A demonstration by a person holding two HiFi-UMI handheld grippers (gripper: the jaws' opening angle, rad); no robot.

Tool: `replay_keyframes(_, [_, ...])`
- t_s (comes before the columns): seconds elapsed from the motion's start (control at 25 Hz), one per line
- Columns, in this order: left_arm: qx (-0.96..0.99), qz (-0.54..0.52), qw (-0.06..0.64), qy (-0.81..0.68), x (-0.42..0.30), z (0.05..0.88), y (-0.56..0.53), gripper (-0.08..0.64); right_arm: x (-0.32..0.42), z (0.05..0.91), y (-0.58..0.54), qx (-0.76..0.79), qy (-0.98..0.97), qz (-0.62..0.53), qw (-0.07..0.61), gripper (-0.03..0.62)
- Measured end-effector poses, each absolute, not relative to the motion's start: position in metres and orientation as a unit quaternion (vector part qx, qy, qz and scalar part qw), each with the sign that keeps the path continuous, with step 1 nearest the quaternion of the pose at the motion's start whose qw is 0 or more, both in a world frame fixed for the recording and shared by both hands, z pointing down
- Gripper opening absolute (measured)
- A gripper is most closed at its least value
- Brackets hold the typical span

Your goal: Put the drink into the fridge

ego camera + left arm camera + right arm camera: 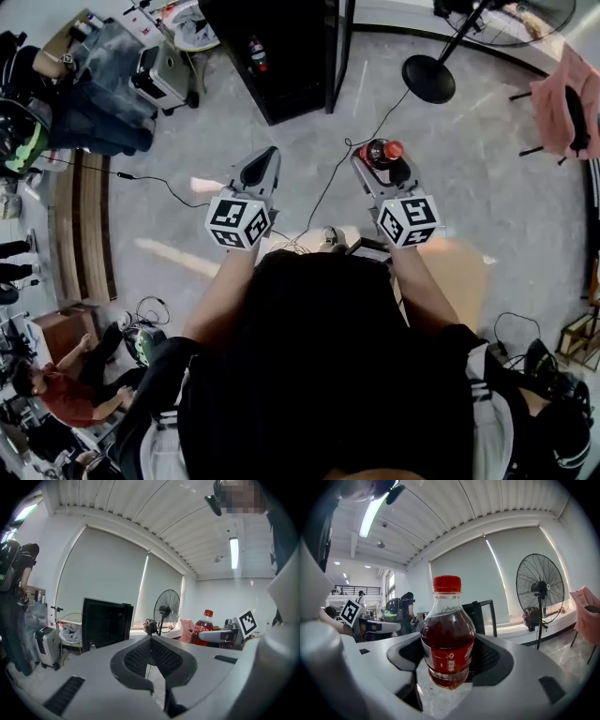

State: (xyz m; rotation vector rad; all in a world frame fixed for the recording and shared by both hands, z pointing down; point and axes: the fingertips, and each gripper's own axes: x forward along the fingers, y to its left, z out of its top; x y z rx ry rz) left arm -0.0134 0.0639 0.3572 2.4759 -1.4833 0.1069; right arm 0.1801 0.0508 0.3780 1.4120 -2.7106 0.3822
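Grey floor [469, 187] fills the room under the person, with cables lying across it. Ahead stands the black fridge [281, 56], and its door seems to stand open toward the right. A standing fan [428, 78] is to the right of the fridge, and a pink cloth [562, 103] hangs on a chair at the far right. A grey suitcase [164, 75] stands to the left of the fridge.

The right hand-held gripper [373, 161] is held out in the air, and its jaws are closed onto the drink [380, 155], a bottle of dark red liquid with a red cap. In the right gripper view the bottle stands upright and the two jaws press on its lower part, around the red label. The drink is well apart from the fridge.

The left hand-held gripper [265, 161] is held beside the right one, also above the floor. Its jaws are fully together, with nothing between them.
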Motion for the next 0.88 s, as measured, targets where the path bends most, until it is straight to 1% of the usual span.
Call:
replay_keyframes(0.2, [0.843,0.034,0.121,-0.523,-0.007,0.359,0.051,0.015,0.187,0.386,0.035,0.444,-0.886,0.133,0.024,0.302])
replay_keyframes(0.52, [0.838,0.038,0.131,-0.528,0.0,0.368,0.046,0.015,0.197,0.384,0.024,0.438,-0.889,0.133,0.02,0.302])
replay_keyframes(0.88, [0.822,0.016,0.126,-0.555,-0.031,0.364,0.009,0.015,0.179,0.393,-0.006,0.425,-0.894,0.142,0.027,0.302])
